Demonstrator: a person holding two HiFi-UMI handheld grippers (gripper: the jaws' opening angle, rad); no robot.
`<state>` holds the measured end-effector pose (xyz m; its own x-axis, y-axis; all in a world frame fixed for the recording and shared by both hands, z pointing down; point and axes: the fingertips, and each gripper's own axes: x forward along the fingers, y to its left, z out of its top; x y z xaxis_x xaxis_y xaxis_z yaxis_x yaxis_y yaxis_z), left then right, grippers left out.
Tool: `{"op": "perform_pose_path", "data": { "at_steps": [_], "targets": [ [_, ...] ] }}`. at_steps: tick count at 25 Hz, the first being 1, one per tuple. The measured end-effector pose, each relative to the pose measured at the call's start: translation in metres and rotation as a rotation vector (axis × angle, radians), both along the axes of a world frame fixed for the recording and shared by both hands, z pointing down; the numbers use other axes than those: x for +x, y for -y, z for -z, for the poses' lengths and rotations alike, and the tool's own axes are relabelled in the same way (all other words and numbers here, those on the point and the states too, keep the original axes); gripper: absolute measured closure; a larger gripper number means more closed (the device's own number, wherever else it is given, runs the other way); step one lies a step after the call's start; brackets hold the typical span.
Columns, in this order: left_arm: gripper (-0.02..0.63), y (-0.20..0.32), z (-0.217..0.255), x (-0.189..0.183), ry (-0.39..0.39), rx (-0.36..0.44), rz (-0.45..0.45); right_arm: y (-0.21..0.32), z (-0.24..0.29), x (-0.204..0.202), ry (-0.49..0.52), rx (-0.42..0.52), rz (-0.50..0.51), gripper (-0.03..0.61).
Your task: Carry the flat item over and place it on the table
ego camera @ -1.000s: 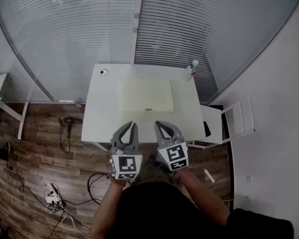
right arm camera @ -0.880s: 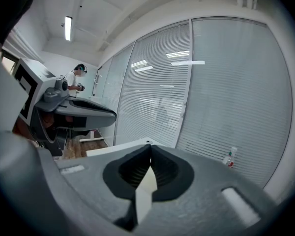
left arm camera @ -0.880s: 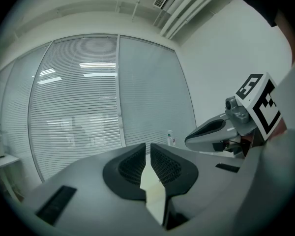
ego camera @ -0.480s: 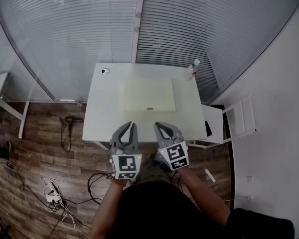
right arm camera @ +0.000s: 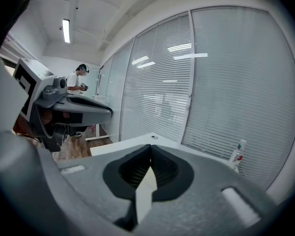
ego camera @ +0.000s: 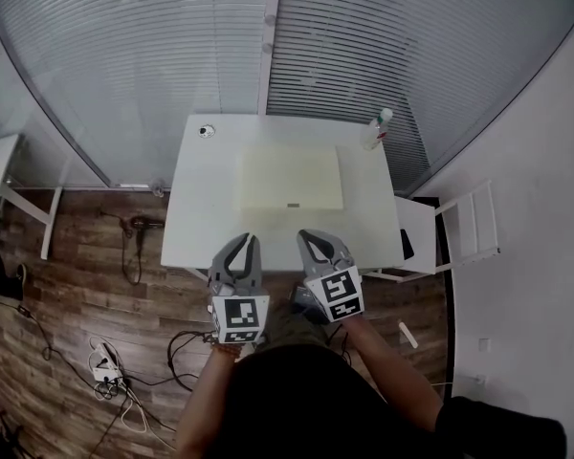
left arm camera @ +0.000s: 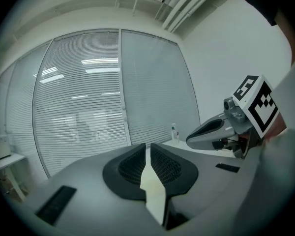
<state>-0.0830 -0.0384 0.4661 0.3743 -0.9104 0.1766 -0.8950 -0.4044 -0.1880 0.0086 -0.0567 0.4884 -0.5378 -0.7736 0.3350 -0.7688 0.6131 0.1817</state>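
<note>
A flat pale-yellow sheet (ego camera: 294, 179) lies in the middle of the white table (ego camera: 206, 228). My left gripper (ego camera: 248, 242) and right gripper (ego camera: 309, 237) are held side by side at the table's near edge, pointing toward the sheet and short of it. Both are shut with nothing held. In the left gripper view the left gripper (left arm camera: 147, 149) has its jaws together, and the right gripper (left arm camera: 221, 132) shows beside it. The right gripper view shows the right gripper (right arm camera: 150, 149) likewise shut, with the left gripper (right arm camera: 78, 113) at its left.
A small bottle (ego camera: 377, 127) stands at the table's far right corner and a small round object (ego camera: 207, 131) at the far left. A white chair (ego camera: 459, 232) is right of the table. A hair dryer (ego camera: 139, 224) and cables (ego camera: 103, 360) lie on the wood floor. Blinds cover the glass wall behind.
The head view has drifted slightly, so the table sits a little further right in it. Both grippers stay shut and keep their place.
</note>
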Motion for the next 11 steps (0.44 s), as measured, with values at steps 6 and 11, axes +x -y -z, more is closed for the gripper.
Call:
{"op": "perform_pose_path", "data": {
  "at_steps": [6,11],
  "targets": [
    [0.581,0.025,-0.005,-0.002,-0.026,-0.023,0.044,0.021,-0.009,0.007,-0.009,-0.015,0.019,0.581],
    [0.581,0.041,-0.02,0.015,0.018,-0.061,0.014,0.049,-0.024,0.03,-0.043,-0.051,0.026,0.581]
  ]
}}
